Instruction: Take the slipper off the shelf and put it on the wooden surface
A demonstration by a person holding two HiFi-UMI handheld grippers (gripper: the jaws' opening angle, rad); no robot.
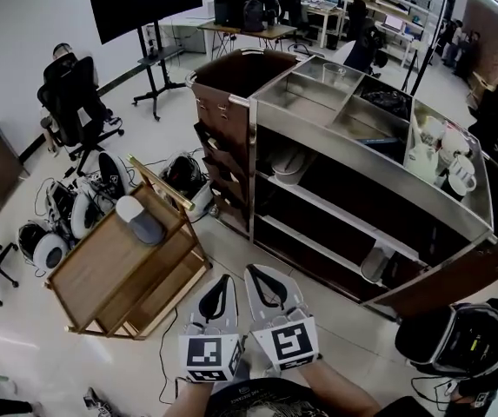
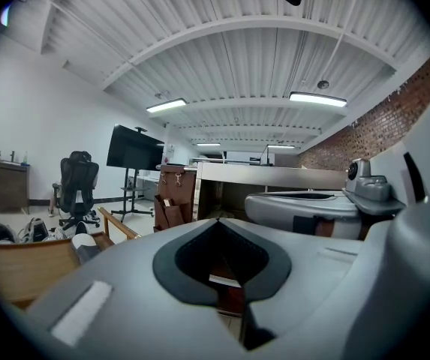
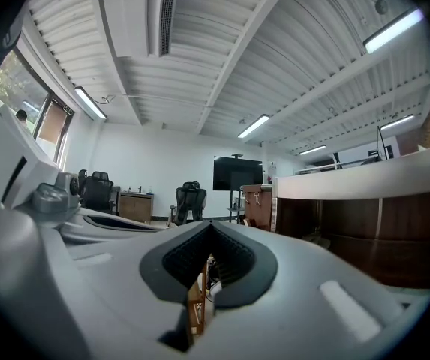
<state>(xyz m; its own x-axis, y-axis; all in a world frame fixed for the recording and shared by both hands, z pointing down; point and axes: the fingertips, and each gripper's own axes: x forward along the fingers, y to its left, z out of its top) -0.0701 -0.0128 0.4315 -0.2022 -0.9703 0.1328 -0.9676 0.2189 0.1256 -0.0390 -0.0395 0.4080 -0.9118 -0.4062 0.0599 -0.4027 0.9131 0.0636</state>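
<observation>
Slipper [image 1: 140,219]: on wooden table [image 1: 92,272], near shelf [image 1: 318,200]
Left hand-held gripper [image 1: 221,285]: jaws together, empty
Right hand-held gripper [image 1: 266,281]: jaws together, empty

Slipper [image 1: 376,263] on low shelf, ahead-right of right gripper [image 1: 270,287]: lower end hidden behind wooden side panel [image 1: 440,281]. Pale object [image 1: 290,165] farther ahead, one shelf up: too shadowed to identify. Forearms [image 1: 340,387] behind grippers cut by bottom edge.
</observation>
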